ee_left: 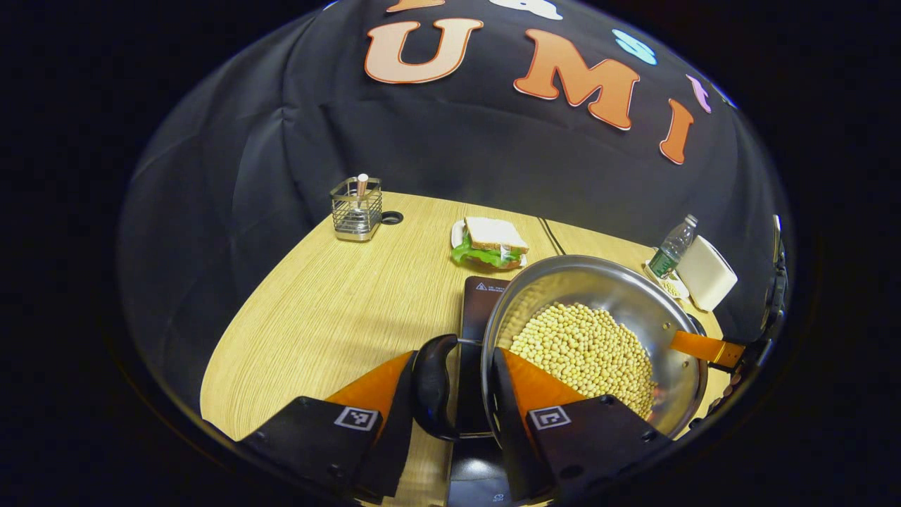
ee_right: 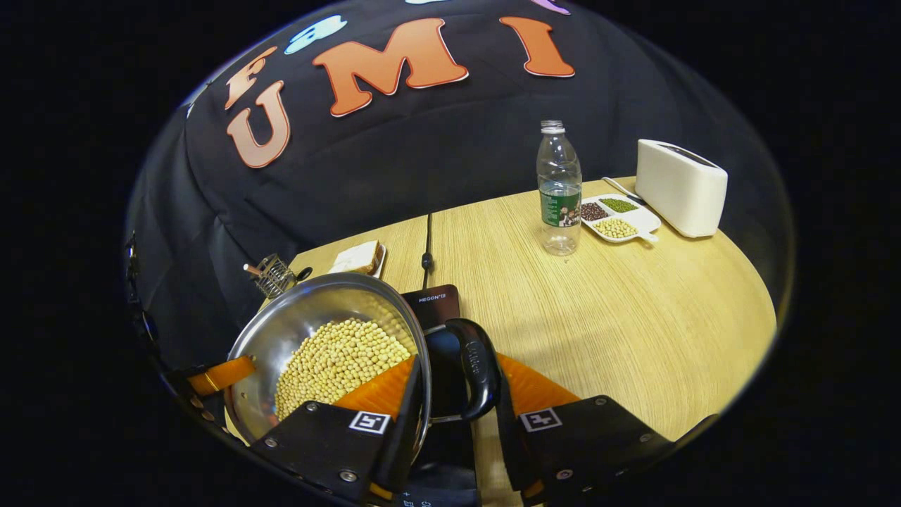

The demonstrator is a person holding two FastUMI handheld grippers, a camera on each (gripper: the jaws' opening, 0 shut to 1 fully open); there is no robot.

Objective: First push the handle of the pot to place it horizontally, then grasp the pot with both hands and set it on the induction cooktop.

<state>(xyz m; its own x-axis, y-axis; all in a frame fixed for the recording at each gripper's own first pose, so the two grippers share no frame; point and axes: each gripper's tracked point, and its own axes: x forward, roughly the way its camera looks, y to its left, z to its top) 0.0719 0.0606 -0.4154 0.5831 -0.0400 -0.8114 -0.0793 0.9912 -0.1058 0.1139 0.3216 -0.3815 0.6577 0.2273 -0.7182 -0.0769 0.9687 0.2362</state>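
The pot (ee_left: 598,331) is round, shiny metal, and it is full of small pale yellow beans (ee_left: 584,352). It is held up, tilted, over the flat black induction cooktop (ee_left: 482,303), which lies on the pale wooden surface (ee_left: 338,310) with fine lines in the grain. In the left gripper view, the left gripper (ee_left: 454,394) has its jaws on both sides of a curved black handle (ee_left: 431,384) on the pot's rim, one finger outside the handle and one inside the pot; whether both press on it cannot be told. Across the pot, the other gripper's finger reaches over the far rim. In the right gripper view, the right gripper (ee_right: 457,394) does the same at the other black loop handle (ee_right: 477,370), with one finger inside the pot by the beans and one outside, and whether it squeezes cannot be told either. Farther back stand a square wire basket (ee_left: 357,209) with a stick in it, a sandwich (ee_left: 493,243) with green leaves on a little plate, a clear plastic water bottle (ee_right: 559,190), a white tray (ee_right: 619,218) with three cups of dark, green and yellow beans, and a smooth white toaster (ee_right: 679,186) with round corners. A thin black cord (ee_right: 427,246) runs along the surface behind the cooktop.
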